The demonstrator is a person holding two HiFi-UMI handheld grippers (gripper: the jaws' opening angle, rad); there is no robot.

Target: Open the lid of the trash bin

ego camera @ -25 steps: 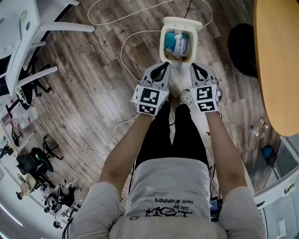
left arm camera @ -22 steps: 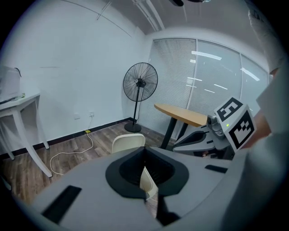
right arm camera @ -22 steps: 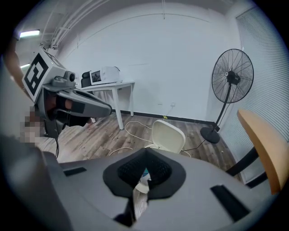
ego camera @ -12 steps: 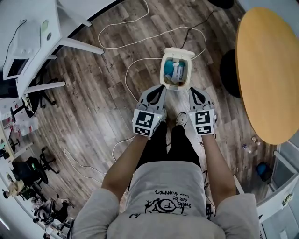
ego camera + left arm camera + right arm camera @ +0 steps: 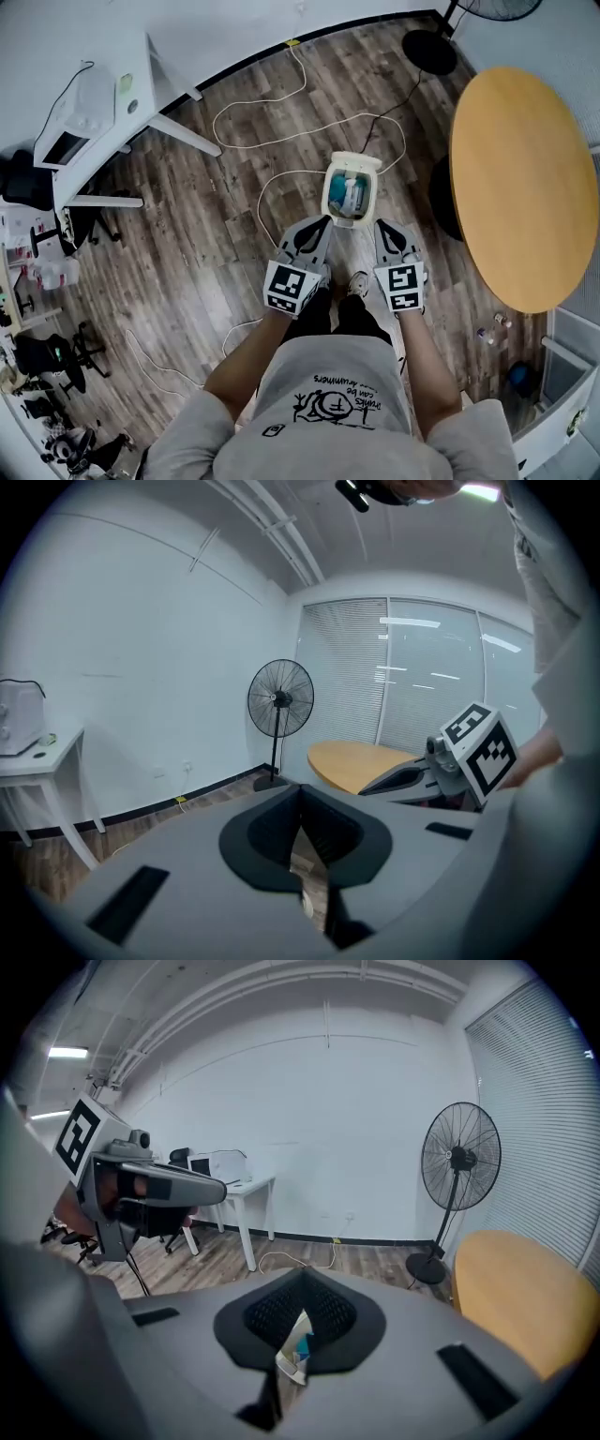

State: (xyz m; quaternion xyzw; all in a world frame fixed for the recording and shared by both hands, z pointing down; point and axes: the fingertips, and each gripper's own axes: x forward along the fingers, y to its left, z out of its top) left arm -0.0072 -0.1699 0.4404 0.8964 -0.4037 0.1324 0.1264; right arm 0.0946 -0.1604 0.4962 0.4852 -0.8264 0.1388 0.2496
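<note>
1. Left of the trash bin (image 5: 326,195), well apart from it, a white desk (image 5: 141,103) stands, and a white cable (image 5: 253,131) loops over the floor between them.
2. We hold the left gripper (image 5: 322,223) over the bin's near-left corner, its jaws pressed together on nothing.
3. The bin stands on the floor just ahead of our feet. Its lid (image 5: 354,161) is tipped back on the far side, so blue and white rubbish shows inside.
4. The right gripper (image 5: 382,226) hangs over the near-right corner, also closed and empty.
5. Right of the bin is a round wooden table (image 5: 520,187).
6. We judge the opening step done. What remains is small: keep both grippers clear of the rim so the lid stays back.
</note>
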